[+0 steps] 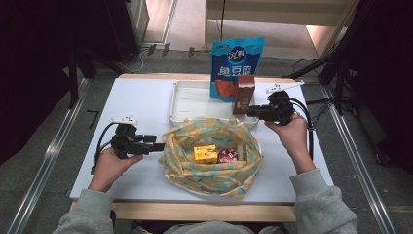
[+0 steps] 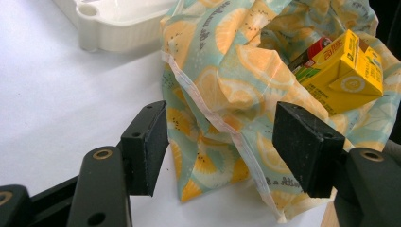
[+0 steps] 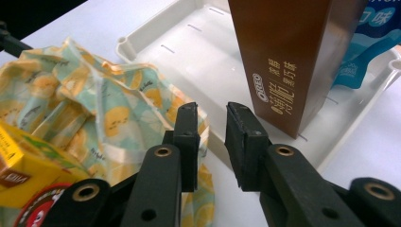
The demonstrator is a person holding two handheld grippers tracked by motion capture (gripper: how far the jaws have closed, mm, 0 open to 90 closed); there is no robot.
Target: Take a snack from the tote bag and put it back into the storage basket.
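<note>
Worktop (image 1: 136, 92): white board on a wooden frame; grey floor and dark stands around it
Bag (image 1: 212, 156): lemon-print cloth bag, mouth open, lying centre front just below the tray; yellow carton (image 1: 205, 154) and a red-lidded can (image 1: 228, 155) sit inside
Tray (image 1: 187, 105): white, behind the bag; brown Oreo carton (image 1: 243, 94) upright at its right end; blue snack pouch (image 1: 236, 66) standing behind that
Left gripper (image 1: 160, 146): released; jaws wide, straddling the bag's left rim without pinching it; bag hem between the pads in the left gripper view (image 2: 227, 123)
Right gripper (image 1: 252, 111): released; jaws only narrowly apart, nothing between them; just beside the base of the brown carton (image 3: 283, 61)
Step, my read: packing, brown carton likely next
How to do it well: widen the right jaws well past the carton's width; grip mid-height on its flat faces; lift straight up clear of the tray wall; left should pinch the rim to keep the mouth open; lower beside the yellow carton, not on the can
</note>
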